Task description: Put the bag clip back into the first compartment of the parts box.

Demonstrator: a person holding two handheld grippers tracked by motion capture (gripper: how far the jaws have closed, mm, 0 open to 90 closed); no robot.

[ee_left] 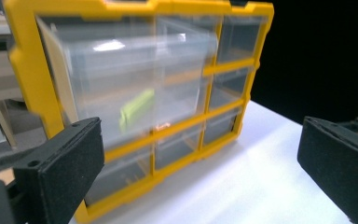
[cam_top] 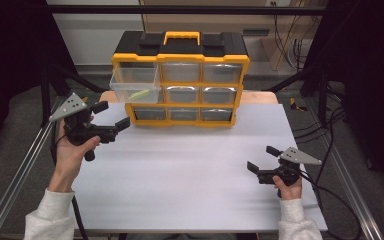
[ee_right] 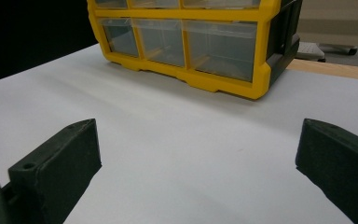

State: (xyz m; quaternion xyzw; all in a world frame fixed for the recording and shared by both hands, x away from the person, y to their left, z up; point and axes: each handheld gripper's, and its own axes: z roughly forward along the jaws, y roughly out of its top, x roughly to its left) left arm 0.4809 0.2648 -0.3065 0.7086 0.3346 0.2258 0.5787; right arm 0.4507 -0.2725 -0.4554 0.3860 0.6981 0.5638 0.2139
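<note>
A yellow and black drawer cabinet point(cam_top: 180, 80) stands at the back of the white table point(cam_top: 190, 175). Its top left clear drawer point(cam_top: 135, 82) is pulled out, and a yellow-green item point(cam_top: 139, 93) lies inside. My left gripper point(cam_top: 114, 114) is held off the table just left of the cabinet, open and empty, pointing at it. In the left gripper view the pulled-out drawer point(ee_left: 121, 70) and the green item point(ee_left: 135, 109) sit ahead of the wide-apart jaws. My right gripper point(cam_top: 262, 159) rests low at the front right, open, with bare table between its jaws point(ee_right: 198, 163).
The other clear drawers point(cam_top: 202, 95) are pushed in. Metal frame rails point(cam_top: 20, 175) run along both table sides. Cables point(cam_top: 330, 195) trail off the right edge. A wooden edge point(ee_right: 331, 70) shows behind the white surface.
</note>
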